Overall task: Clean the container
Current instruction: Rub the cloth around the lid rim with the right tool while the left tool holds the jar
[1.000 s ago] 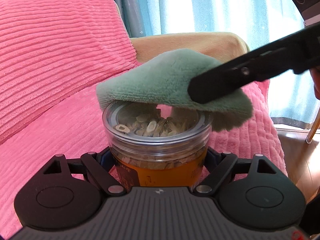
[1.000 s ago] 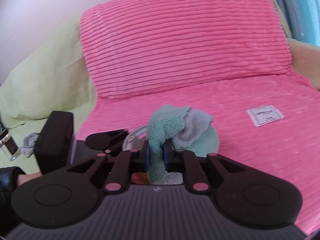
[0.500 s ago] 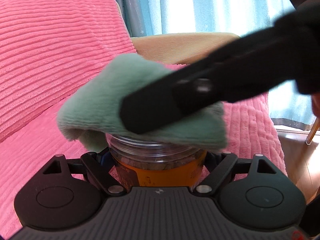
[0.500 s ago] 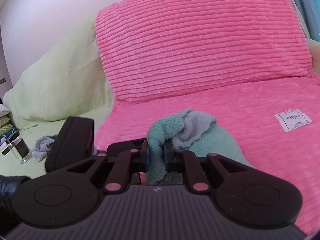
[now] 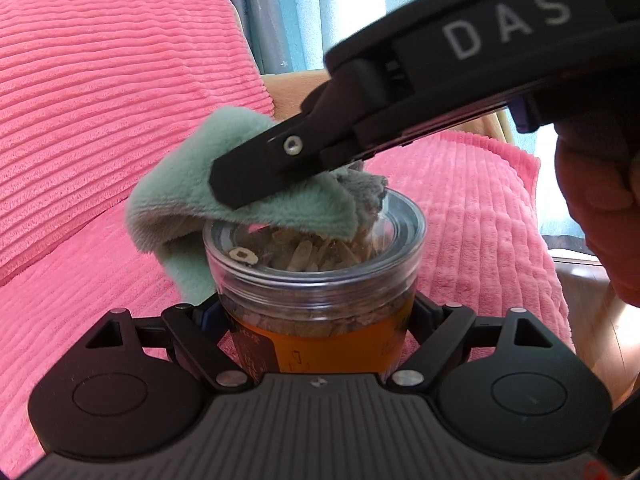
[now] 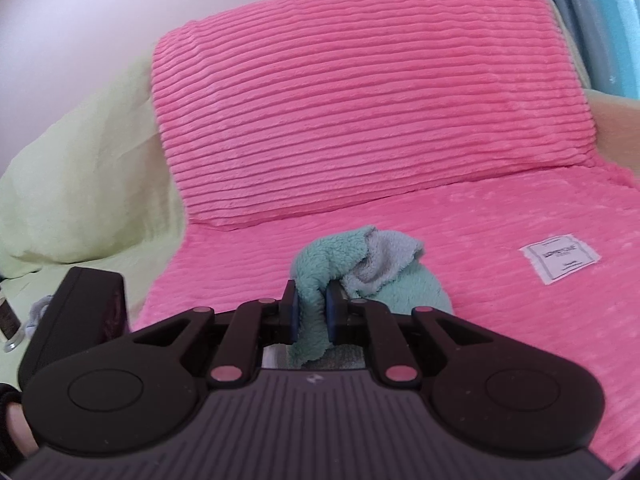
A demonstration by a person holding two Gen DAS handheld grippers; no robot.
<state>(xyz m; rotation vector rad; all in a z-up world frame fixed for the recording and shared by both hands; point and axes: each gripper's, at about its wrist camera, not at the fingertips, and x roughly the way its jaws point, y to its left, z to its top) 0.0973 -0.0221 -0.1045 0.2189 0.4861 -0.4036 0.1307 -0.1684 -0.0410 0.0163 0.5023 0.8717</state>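
- Left gripper (image 5: 316,320) has its jaws closed around the clear jar (image 5: 316,280), which stands upright between them above the pink corduroy sofa cover (image 5: 100,120).
- Right gripper (image 6: 311,312) pinches a green fleece cloth (image 6: 320,268) tight between its fingers.
- Cloth lies draped on the jar's transparent lid (image 5: 404,224), covering its left part.
- Dried slices fill the jar.

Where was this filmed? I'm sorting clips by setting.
Likely a home living room: a sofa under a pink ribbed throw, blue curtains at a bright window, and wooden flooring.
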